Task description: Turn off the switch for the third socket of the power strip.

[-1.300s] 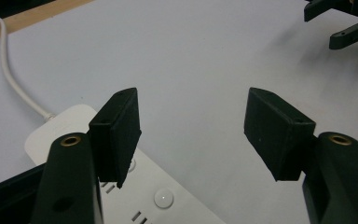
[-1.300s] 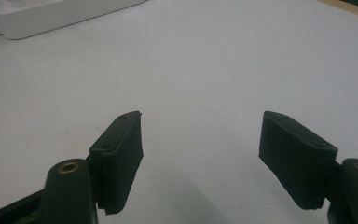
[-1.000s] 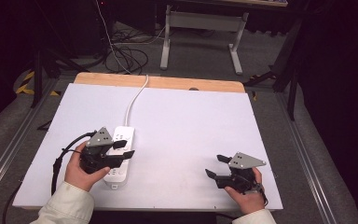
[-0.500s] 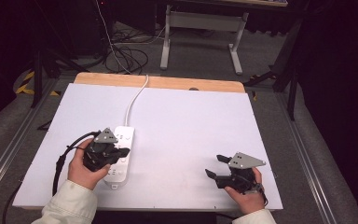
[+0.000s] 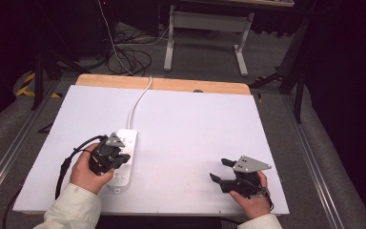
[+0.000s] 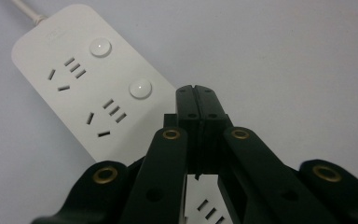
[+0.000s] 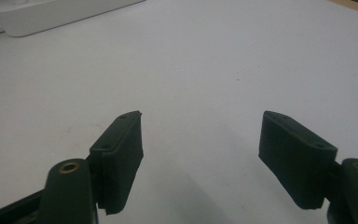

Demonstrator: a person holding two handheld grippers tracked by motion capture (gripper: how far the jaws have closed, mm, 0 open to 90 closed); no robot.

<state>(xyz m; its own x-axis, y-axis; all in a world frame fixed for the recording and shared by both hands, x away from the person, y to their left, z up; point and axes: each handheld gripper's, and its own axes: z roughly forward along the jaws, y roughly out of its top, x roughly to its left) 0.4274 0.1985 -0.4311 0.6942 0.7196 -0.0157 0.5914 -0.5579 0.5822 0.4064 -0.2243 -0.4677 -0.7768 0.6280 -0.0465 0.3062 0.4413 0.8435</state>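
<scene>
A white power strip [image 5: 125, 143] lies on the left half of the white table top [image 5: 195, 124], its cable [image 5: 138, 102] running off the far edge. My left gripper [image 5: 118, 157] hovers over the strip's middle, tilted down at it. In the left gripper view its jaws meet [image 6: 196, 93] with nothing between them, just past two round buttons and socket holes of the strip [image 6: 88, 88]. My right gripper [image 5: 220, 170] rests near the front right of the table, open and empty [image 7: 200, 140]. The strip's end [image 7: 51, 14] lies far off at that view's upper left.
A wooden strip [image 5: 162, 85] borders the table's far edge. Beyond it stand a metal table frame [image 5: 205, 33] and loose cables [image 5: 128, 57] on the floor. Metal rails [image 5: 314, 157] run along both sides of the table.
My left gripper has tipped down over the power strip and its jaws have come together. The right gripper has stayed where it was.
</scene>
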